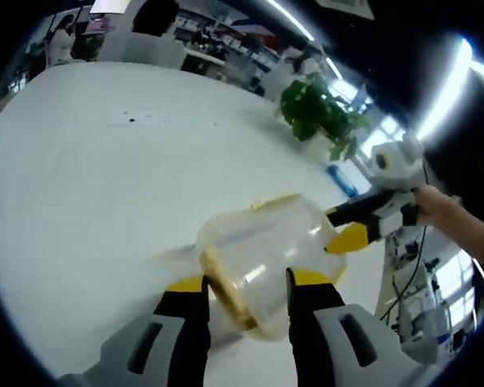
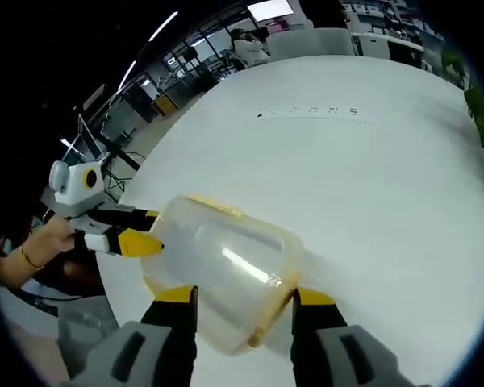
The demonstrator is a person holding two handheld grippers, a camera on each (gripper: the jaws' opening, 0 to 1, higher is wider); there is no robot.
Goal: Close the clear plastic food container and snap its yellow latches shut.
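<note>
A clear plastic food container (image 1: 266, 242) with a yellow-trimmed lid lies tipped on its side just above the white table (image 1: 97, 177). In the left gripper view my left gripper (image 1: 246, 292) stands with a jaw on each side of the container's yellow-rimmed end (image 1: 226, 300), closed against it. My right gripper (image 1: 343, 226) comes in from the right and grips the far end. In the right gripper view the container (image 2: 226, 258) sits between the jaws of the right gripper (image 2: 242, 297), and the left gripper (image 2: 141, 230) holds its opposite end. A yellow latch (image 2: 214, 204) shows along the top edge.
A green potted plant (image 1: 316, 109) and a blue object (image 1: 342, 181) stand near the table's far right edge. A person's hand (image 1: 445, 210) holds the right gripper. White chairs and seated people (image 1: 149, 32) are beyond the table. Small dark marks (image 2: 310, 110) dot the tabletop (image 2: 363, 169).
</note>
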